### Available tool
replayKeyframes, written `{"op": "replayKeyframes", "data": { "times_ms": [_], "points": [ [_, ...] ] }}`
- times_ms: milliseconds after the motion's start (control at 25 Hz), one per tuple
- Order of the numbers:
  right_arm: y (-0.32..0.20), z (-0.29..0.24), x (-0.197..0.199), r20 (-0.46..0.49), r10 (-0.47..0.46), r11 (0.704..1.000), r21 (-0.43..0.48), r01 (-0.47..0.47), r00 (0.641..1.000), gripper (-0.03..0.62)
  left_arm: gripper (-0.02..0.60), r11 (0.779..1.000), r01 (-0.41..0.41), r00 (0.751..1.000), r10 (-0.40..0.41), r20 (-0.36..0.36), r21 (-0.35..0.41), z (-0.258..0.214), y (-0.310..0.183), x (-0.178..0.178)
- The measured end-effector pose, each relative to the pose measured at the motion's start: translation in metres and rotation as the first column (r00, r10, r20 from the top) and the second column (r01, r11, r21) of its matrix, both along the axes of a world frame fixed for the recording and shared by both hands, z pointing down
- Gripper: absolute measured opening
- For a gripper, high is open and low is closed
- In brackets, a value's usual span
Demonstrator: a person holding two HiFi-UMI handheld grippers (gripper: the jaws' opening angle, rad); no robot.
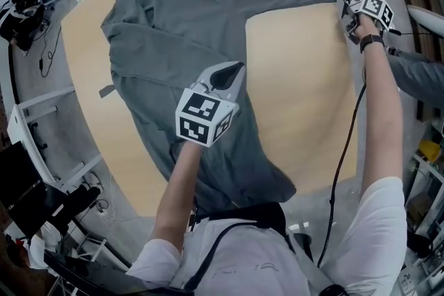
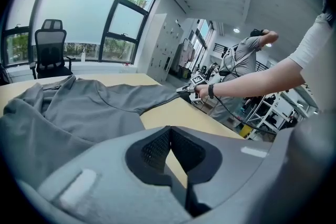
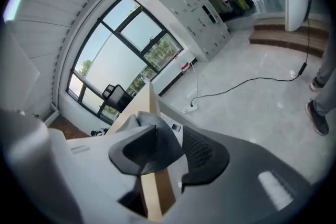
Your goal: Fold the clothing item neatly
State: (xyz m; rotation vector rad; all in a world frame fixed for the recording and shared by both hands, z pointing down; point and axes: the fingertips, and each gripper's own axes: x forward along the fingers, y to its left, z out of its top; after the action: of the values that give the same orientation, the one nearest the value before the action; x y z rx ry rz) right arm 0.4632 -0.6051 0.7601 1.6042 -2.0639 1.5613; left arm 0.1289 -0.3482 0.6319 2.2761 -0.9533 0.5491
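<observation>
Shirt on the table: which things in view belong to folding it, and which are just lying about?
Part of the job:
shirt
table
left gripper
right gripper

Just lying about:
office chair
cable on the floor
lockers

Round light-wood surface near big windows, black office chair beside them. Grey lockers along wall, black cable across glossy floor. Person in grey top stands beyond.
</observation>
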Motion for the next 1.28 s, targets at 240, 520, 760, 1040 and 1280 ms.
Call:
{"op": "replayKeyframes", "data": {
  "times_ms": [240, 520, 760, 1040, 1280],
  "points": [
    [0.014, -0.007, -0.015, 0.046, -0.053, 0.998, -0.024, 0.054, 0.998, 0.055, 0.000, 1.000, 0.013, 1.000, -0.013, 0.003, -0.008, -0.006, 0.008, -0.008],
    [0.031, -0.073, -0.031, -0.070, -0.077, 0.991, 0.105, 0.084, 0.995, 0.012, 0.000, 0.998, 0.064, 0.998, -0.064, -0.019, 0.003, -0.024, 0.019, -0.034],
    [0.050, -0.170, -0.079, -0.073, -0.084, 0.964, 0.246, 0.100, 0.994, 0.012, 0.000, 0.992, 0.121, 0.992, -0.121, -0.035, 0.022, -0.047, 0.041, -0.069],
    [0.069, -0.249, -0.183, -0.175, -0.244, 0.897, 0.333, 0.291, 0.954, 0.012, 0.000, 0.982, 0.180, 0.983, -0.177, -0.046, 0.061, -0.074, 0.068, -0.126],
    [0.096, -0.281, -0.311, -0.394, -0.441, 0.751, 0.330, 0.572, 0.807, 0.012, 0.000, 0.969, 0.228, 0.974, -0.226, -0.027, 0.100, -0.090, 0.089, -0.179]
  ]
}}
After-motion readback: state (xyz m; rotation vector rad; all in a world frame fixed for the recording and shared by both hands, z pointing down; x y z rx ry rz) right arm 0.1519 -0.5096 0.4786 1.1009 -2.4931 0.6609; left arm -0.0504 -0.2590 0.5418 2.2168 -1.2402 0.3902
